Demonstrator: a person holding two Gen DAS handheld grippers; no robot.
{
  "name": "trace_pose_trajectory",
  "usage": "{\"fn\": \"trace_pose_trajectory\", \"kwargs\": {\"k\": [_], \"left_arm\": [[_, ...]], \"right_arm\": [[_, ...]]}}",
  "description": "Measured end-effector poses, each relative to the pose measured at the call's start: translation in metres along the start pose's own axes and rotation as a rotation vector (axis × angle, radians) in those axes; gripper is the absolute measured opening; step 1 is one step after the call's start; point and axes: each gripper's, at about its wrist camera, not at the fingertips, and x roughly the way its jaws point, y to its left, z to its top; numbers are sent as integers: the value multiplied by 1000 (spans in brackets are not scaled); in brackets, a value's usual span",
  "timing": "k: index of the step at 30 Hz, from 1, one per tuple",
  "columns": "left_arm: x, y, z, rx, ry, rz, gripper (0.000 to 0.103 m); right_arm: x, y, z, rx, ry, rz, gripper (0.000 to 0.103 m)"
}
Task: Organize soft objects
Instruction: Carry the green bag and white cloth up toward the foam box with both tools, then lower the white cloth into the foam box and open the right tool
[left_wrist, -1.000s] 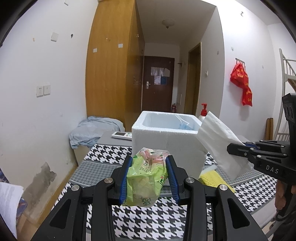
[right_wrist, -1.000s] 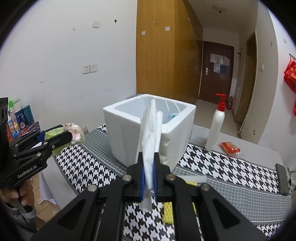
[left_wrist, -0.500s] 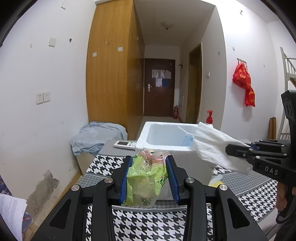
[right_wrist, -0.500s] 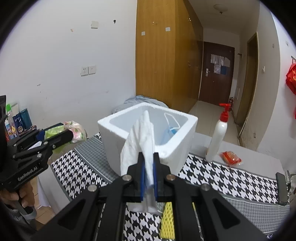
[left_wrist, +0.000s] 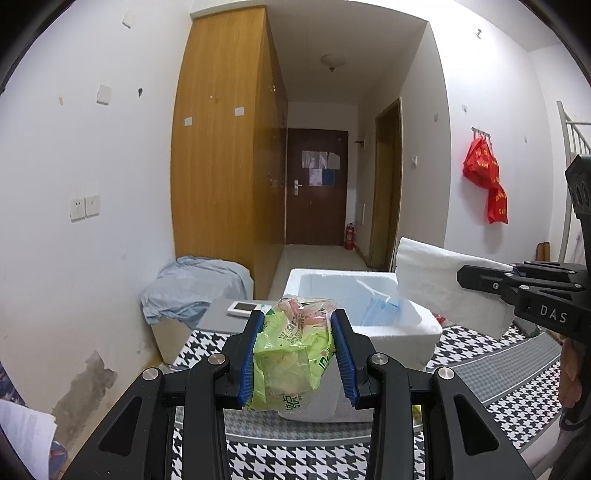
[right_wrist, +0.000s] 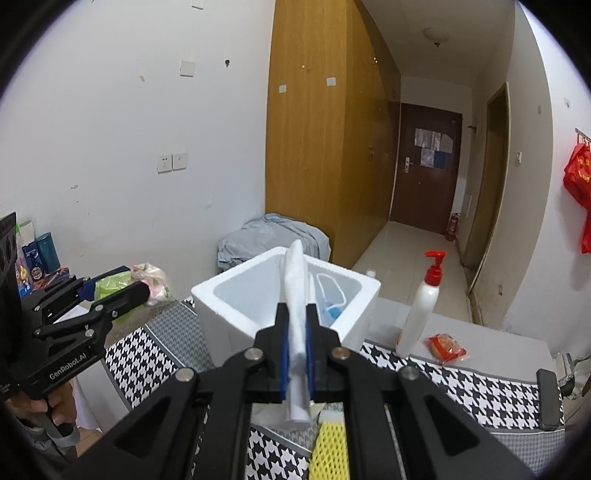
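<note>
The left gripper (left_wrist: 297, 347) clamps a crinkly green plastic bag (left_wrist: 291, 354); the right gripper (right_wrist: 297, 343) pinches a flat white foam sheet (right_wrist: 295, 314). Both hover nearly level before the open, square foam box (right_wrist: 255, 295).

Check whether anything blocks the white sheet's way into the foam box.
Nothing visible does. The white sheet, clamped in the right tool, hangs near the open foam box, which holds only a blue mask.

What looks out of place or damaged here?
Nothing spilled. Odd bits: wall paint peeled away low down in the left wrist view, and a yellow foam net lying on the checked table outside the foam box, which already holds a blue mask.
</note>
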Motion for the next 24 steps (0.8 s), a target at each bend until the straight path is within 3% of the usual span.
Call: {"fn": "trace_pose_trajectory", "kwargs": {"k": [13, 24], "left_arm": [[6, -8, 24, 43, -15, -11, 39], [17, 5, 29, 42, -18, 26, 39]], "right_arm": [[19, -3, 22, -3, -3, -5, 10], [56, -3, 31, 17, 39, 60, 10]]}}
